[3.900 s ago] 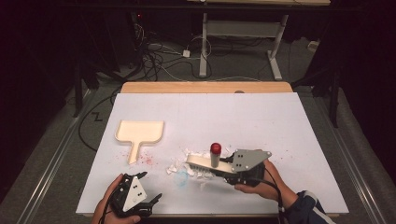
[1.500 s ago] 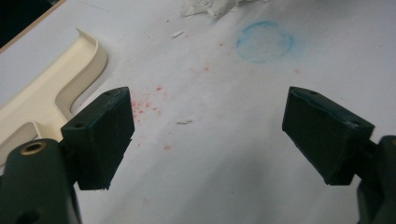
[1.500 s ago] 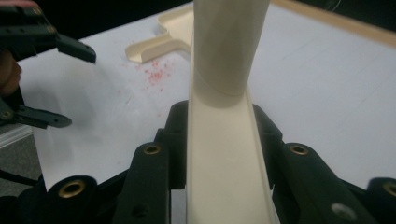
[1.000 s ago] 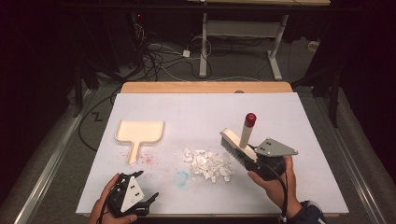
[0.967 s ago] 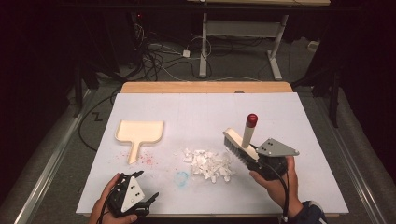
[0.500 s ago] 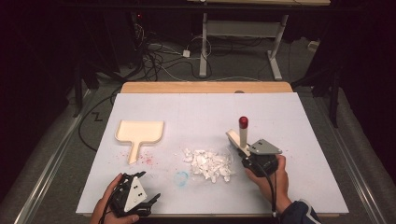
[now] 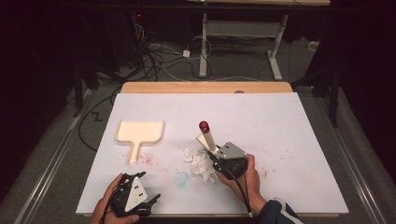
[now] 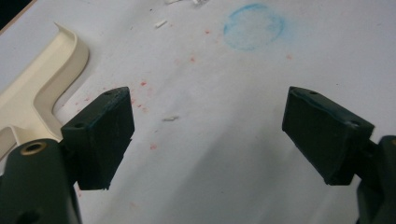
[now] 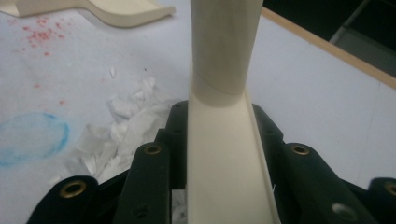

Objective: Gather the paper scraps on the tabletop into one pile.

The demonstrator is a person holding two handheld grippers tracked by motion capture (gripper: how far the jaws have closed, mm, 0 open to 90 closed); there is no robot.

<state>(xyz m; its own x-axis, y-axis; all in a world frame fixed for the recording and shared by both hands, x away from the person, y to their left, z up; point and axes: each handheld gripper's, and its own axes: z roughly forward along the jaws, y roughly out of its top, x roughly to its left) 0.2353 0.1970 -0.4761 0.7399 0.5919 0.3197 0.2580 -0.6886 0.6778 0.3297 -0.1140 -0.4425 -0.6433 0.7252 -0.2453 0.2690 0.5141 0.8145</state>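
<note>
One right gripper [image 7: 215, 158], clenched on the hand brush [image 7: 206, 138], has descended onto the paper scraps [image 7: 198, 163]; sweeping toward the dustpan [image 7: 139, 132] follows. Left gripper [image 7: 152, 199] rests released.

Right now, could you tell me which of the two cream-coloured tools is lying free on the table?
The dustpan, lying flat left of the paper scraps; the brush is clamped in the right gripper.

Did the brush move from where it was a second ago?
Yes. The brush, held in the right tongs, has come left and down onto the paper scraps, nearer the dustpan, which stayed put.
</note>
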